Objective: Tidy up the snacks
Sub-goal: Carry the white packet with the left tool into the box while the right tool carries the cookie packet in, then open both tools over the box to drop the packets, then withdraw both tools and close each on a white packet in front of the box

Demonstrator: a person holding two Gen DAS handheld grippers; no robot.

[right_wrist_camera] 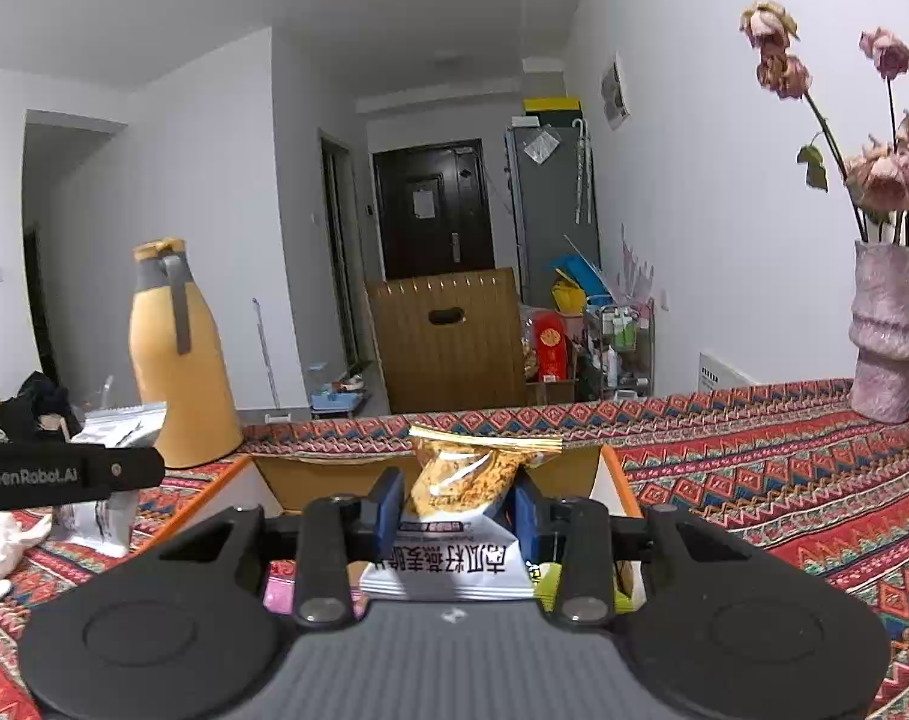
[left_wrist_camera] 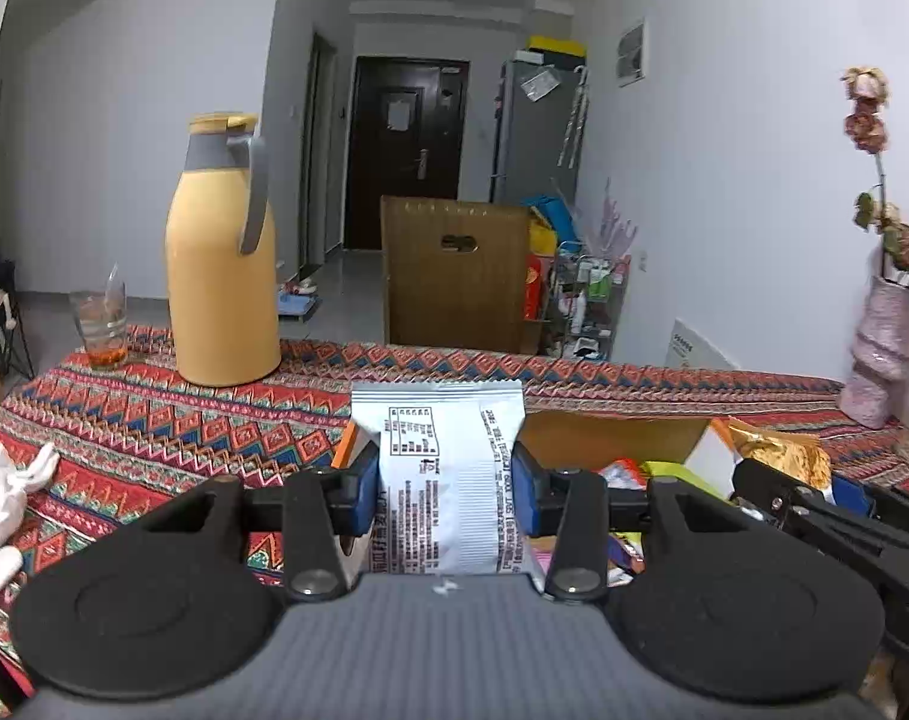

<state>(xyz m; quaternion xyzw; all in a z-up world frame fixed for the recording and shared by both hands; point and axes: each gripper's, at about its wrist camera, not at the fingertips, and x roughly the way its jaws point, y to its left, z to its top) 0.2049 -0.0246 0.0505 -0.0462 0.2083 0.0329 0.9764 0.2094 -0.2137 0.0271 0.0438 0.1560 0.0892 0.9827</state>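
My left gripper (left_wrist_camera: 445, 474) is shut on a silver-white snack packet (left_wrist_camera: 448, 468), its printed back facing the camera, held above the patterned tablecloth. My right gripper (right_wrist_camera: 459, 510) is shut on a second snack packet (right_wrist_camera: 463, 480) with a gold clear top and a white printed bottom. It hangs over an open cardboard box (right_wrist_camera: 610, 474) with orange edges that holds several more snacks. In the left wrist view that box (left_wrist_camera: 610, 438) lies just right of the held packet, with the right gripper (left_wrist_camera: 814, 498) and its gold packet (left_wrist_camera: 778, 450) above it. The left gripper (right_wrist_camera: 70, 474) and silver packet (right_wrist_camera: 109, 432) show at the right wrist view's left edge.
A tall yellow thermos (left_wrist_camera: 223, 264) and a glass (left_wrist_camera: 100, 324) stand at the table's far left. A pink vase of dried roses (right_wrist_camera: 889, 330) stands at the far right. A white cloth (left_wrist_camera: 4, 480) lies at the left edge. A wooden chair back (left_wrist_camera: 454, 270) rises behind the table.
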